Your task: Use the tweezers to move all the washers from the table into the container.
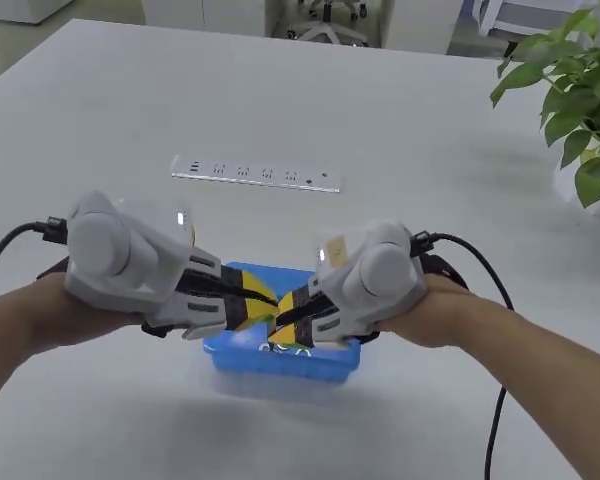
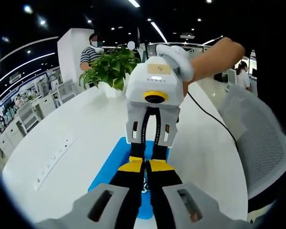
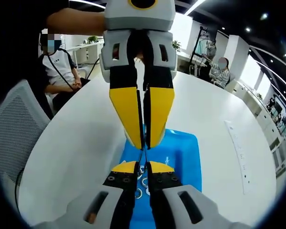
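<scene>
Where the left gripper (image 1: 262, 300) and the right gripper (image 1: 285, 322) meet tip to tip, a blue container (image 1: 290, 362) sits under them on the white surface (image 1: 130, 110). In the head view the left gripper reaches in from 9 o'clock and the right gripper from 3 o'clock, each held in a hand, and their yellow-and-black tips cross over the container's open top.

In the right gripper view the left gripper comes down from 12 o'clock. Its yellow jaws are drawn together on a thin dark strip that looks like the tweezers (image 3: 143, 155). The lower end of that strip runs down into the narrow gap between the right gripper's own jaws at 6 o'clock. Those jaws sit close together, but I cannot tell whether they press the strip. Just below the tips, a few small metal washers (image 3: 144, 181) lie on the container's blue floor.

A white power strip (image 1: 255, 174) lies flat on the surface at 12 o'clock from the container, well apart from it. A leafy green plant (image 1: 575, 90) stands at 2 o'clock, near the surface's far edge.
</scene>
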`<state>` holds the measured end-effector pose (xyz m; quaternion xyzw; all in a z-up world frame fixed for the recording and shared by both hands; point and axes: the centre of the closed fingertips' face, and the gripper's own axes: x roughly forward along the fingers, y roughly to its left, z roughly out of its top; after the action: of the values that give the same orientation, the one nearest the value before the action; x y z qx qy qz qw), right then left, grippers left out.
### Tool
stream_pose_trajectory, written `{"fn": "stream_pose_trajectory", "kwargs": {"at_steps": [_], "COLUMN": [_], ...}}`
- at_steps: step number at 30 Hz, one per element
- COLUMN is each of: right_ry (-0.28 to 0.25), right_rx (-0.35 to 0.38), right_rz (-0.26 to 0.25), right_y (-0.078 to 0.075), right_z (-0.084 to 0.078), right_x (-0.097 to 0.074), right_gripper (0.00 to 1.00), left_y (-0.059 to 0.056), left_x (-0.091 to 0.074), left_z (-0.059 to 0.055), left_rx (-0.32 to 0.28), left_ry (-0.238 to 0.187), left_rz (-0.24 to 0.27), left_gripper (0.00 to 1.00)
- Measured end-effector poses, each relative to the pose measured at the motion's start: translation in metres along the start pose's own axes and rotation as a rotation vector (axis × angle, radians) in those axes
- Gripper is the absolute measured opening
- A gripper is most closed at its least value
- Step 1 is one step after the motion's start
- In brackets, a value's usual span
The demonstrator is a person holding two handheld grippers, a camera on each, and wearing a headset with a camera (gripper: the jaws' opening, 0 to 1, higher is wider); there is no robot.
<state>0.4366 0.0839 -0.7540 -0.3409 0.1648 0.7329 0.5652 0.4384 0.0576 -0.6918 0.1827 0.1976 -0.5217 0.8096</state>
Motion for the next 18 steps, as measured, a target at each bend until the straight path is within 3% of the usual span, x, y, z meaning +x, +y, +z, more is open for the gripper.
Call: {"fn": "stream_pose_trajectory", "kwargs": {"at_steps": [18], "right_ry": [-0.036], "right_rx": [0.01], "right_rz": [-0.042], "right_y": [-0.005], "right_z": [0.014], "right_x": [-0.016], "right_gripper": [0.11], "left_y": [0.001], "left_x": [-0.01], "left_z": [0.019], "left_rx": [0.041], "left_ry": [-0.025], "left_rz": [-0.01], "left_gripper": [0.06]}}
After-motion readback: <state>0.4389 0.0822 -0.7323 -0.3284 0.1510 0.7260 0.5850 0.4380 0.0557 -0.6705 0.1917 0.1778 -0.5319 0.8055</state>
